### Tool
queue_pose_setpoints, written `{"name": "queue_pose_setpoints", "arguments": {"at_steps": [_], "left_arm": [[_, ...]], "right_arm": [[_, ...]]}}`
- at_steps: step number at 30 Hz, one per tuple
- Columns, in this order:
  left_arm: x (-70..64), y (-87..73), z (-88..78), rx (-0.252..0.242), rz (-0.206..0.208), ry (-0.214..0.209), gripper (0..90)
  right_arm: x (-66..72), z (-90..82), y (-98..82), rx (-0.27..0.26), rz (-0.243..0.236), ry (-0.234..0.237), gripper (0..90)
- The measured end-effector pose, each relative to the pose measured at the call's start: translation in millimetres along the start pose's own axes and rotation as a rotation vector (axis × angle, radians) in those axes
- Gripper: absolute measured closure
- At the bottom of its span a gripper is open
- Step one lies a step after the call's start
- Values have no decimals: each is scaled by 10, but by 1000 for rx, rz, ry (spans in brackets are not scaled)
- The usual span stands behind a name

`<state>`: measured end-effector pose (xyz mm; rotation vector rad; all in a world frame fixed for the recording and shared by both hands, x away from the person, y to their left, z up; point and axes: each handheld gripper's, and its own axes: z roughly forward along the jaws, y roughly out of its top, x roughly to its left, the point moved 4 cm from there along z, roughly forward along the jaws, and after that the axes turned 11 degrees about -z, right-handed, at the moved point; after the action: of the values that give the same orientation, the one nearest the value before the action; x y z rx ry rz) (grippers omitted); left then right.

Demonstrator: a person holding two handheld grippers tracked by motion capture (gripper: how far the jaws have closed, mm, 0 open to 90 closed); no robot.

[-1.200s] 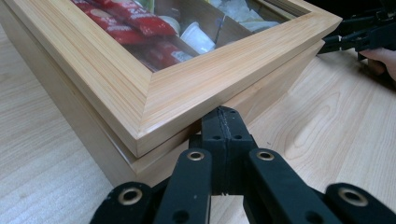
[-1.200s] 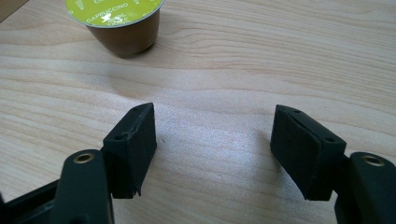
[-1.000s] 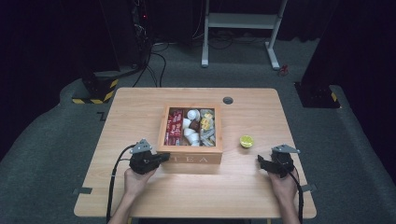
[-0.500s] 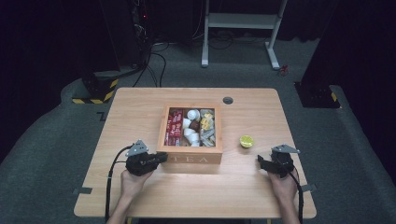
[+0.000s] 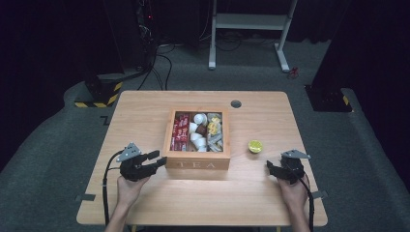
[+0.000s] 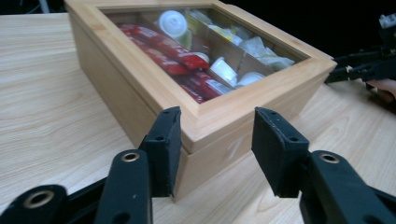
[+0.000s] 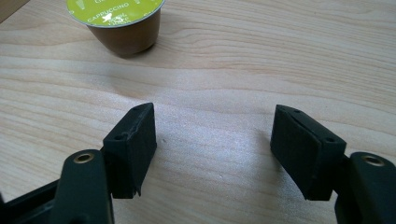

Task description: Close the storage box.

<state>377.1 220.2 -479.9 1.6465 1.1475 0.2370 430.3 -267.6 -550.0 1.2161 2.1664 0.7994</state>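
Note:
A wooden box marked TEA [image 5: 197, 163] stands mid-table under a glass-windowed lid. Through the glass [image 6: 201, 44] I see red sachets, white creamer cups and wrapped packets. My left gripper [image 5: 153, 161] lies by the box's front left corner. Its jaws have just been opening, and in the left gripper view [image 6: 215, 133] the pads stand apart on either side of that corner without pressing it. A brown capsule with a lime lid [image 5: 255, 146] [image 7: 116, 18] sits right of the box. My right gripper [image 5: 270, 167] [image 7: 212, 126] rests open on the table just short of it, nothing between its pads.
The table [image 5: 145, 111] has a round black cable hole [image 5: 236, 104] near its far edge. Beyond it on the dark floor stand a white frame [image 5: 246, 21] and a yellow-black striped base [image 5: 99, 96]. Cables trail from both grippers toward the front edge.
The left gripper has drawn slightly left and back from the box front, and its jaws have gone from shut to spread. The right gripper has kept still.

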Motion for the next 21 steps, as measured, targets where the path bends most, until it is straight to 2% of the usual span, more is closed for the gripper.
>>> {"name": "queue_pose_setpoints", "arguments": {"at_steps": [3, 6, 10, 14, 21], "left_arm": [[52, 11, -38, -11, -16, 6, 487], [96, 20, -48, -19, -30, 45, 472], [153, 28, -53, -24, -25, 92, 433], [205, 30, -74, -28, -17, 142, 441], [314, 34, -106, -27, -37, 196, 436]], "right_arm": [[0, 0, 0, 0, 0, 0, 313], [0, 0, 0, 0, 0, 0, 313], [0, 0, -1, 0, 0, 0, 313], [0, 0, -1, 0, 0, 0, 313], [0, -1, -1, 0, 0, 0, 313]]}}
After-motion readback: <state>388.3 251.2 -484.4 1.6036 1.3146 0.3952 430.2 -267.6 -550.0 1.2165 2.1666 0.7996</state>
